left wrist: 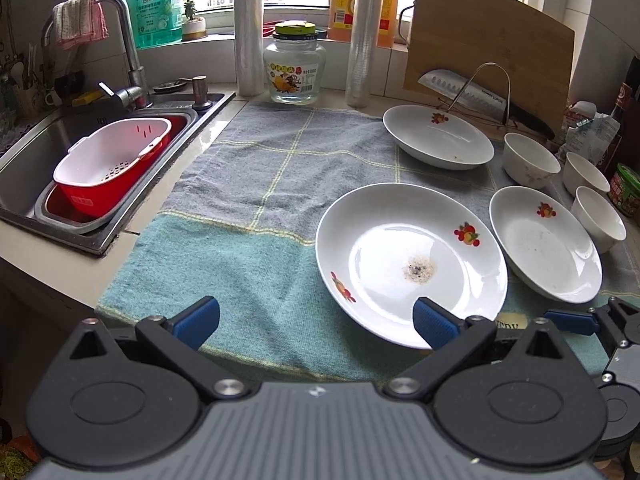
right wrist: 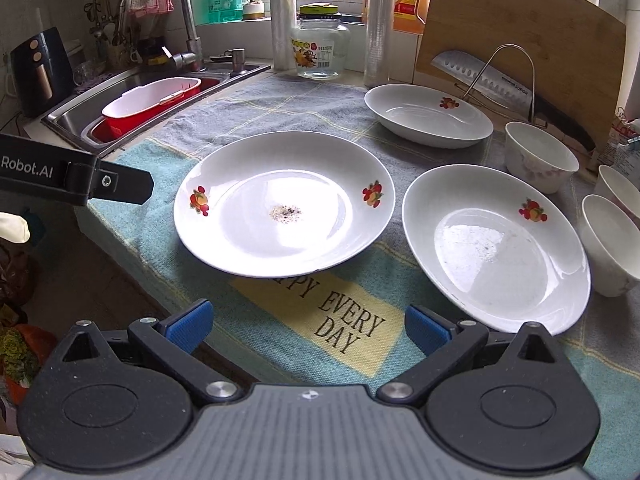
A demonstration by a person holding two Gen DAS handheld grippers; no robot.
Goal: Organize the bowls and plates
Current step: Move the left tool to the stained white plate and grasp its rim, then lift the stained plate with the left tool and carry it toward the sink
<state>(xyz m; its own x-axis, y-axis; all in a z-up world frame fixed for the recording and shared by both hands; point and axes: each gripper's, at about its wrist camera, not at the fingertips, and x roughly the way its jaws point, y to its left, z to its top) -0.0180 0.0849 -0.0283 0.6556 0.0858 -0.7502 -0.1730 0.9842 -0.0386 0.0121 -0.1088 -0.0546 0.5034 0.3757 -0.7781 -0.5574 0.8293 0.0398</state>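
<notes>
Left gripper (left wrist: 316, 322): jaws wide open, holding nothing; at the near edge of the tabletop, its right pad overlapping the near rim of the large plate in view.
Right gripper (right wrist: 308, 326): jaws wide open, empty; above the towel's printed patch at the near edge.
Towel (left wrist: 240, 216): blue-green checked cloth covering the tabletop under all the crockery.
Large plate (right wrist: 284, 204): white, fruit motifs on the rim, a speckled residue at the centre; near the tabletop's front edge.
Second plate (right wrist: 496, 248): white, one fruit motif, just beside the large plate toward the right edge.
Bowls: three white ones along the right edge, nearest (right wrist: 608, 244), middle (right wrist: 618, 190), farthest (right wrist: 540, 156).
Third plate (right wrist: 428, 116): white, toward the far right, before the wire rack (right wrist: 516, 76).
Knife (right wrist: 488, 80): leaning on the cutting board (right wrist: 520, 28) at the far right corner.
Glass jar (right wrist: 320, 48): far edge, between two rolls.
Sink (left wrist: 36, 148): left of the tabletop, holding a red-and-white strainer basket (left wrist: 112, 160).
</notes>
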